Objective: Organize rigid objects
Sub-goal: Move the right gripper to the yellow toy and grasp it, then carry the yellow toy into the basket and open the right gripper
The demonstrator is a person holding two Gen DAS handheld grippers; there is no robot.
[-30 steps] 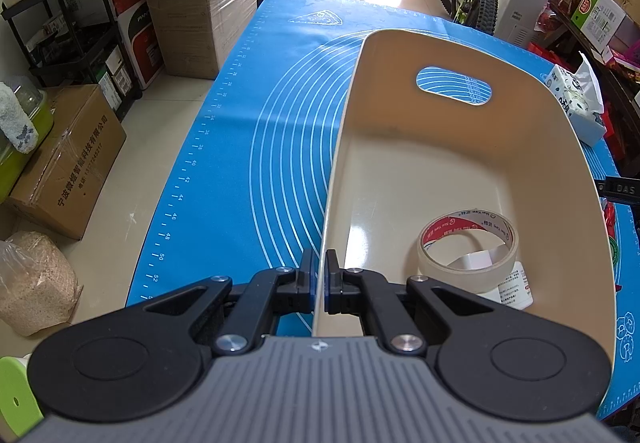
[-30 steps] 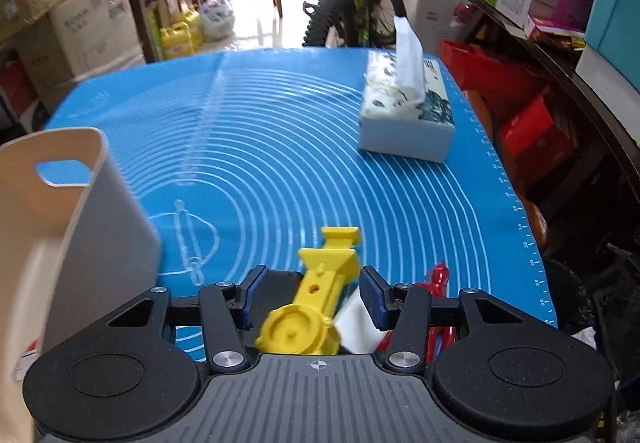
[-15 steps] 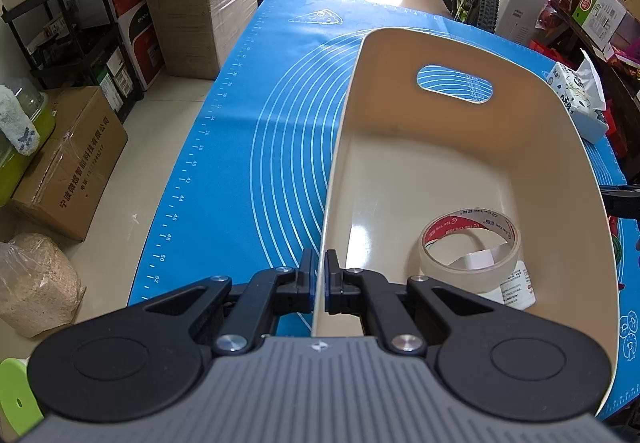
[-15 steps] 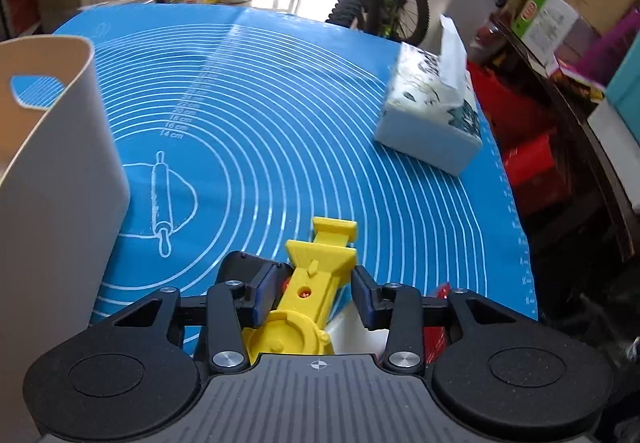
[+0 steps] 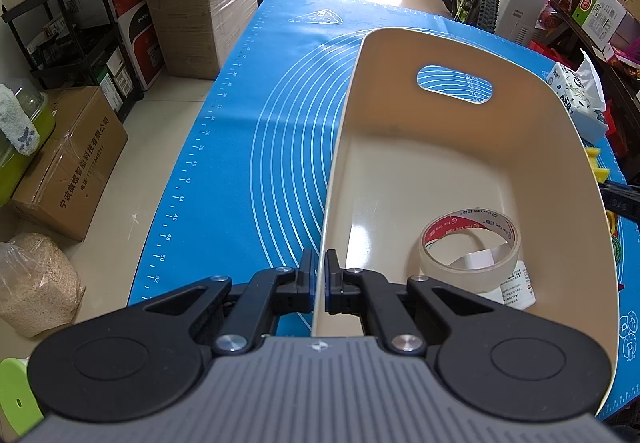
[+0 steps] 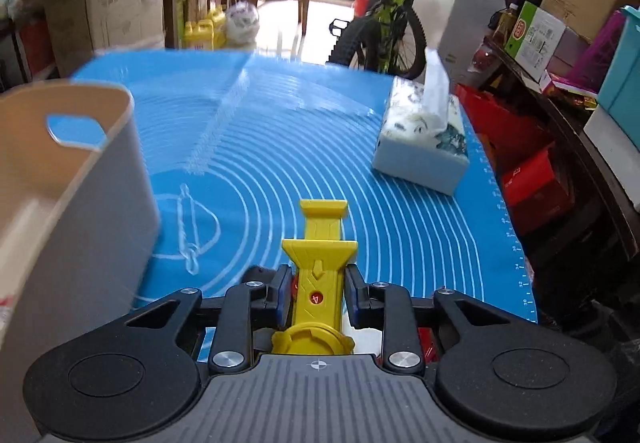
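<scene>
Left tool [image 5: 319, 285], pressed together, pinches the near wall of the beige basket [image 5: 532, 115], which stands on the blue mat [image 5: 256, 147] covering the table. A tape roll [image 5: 470, 245] lies inside at 4 o'clock. Right tool [image 6: 316, 293] is closing around a yellow toy [image 6: 318, 267]; a tissue box [image 6: 420, 151] sits at 1 o'clock.

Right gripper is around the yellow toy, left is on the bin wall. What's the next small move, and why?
Probably finish the squeeze before lifting. The right gripper is closing around the yellow toy, but a thin gap seems to remain at each pad. The left gripper is clamped on the beige bin wall, steadying it, with the tape roll already inside, so the toy likely goes there.
</scene>
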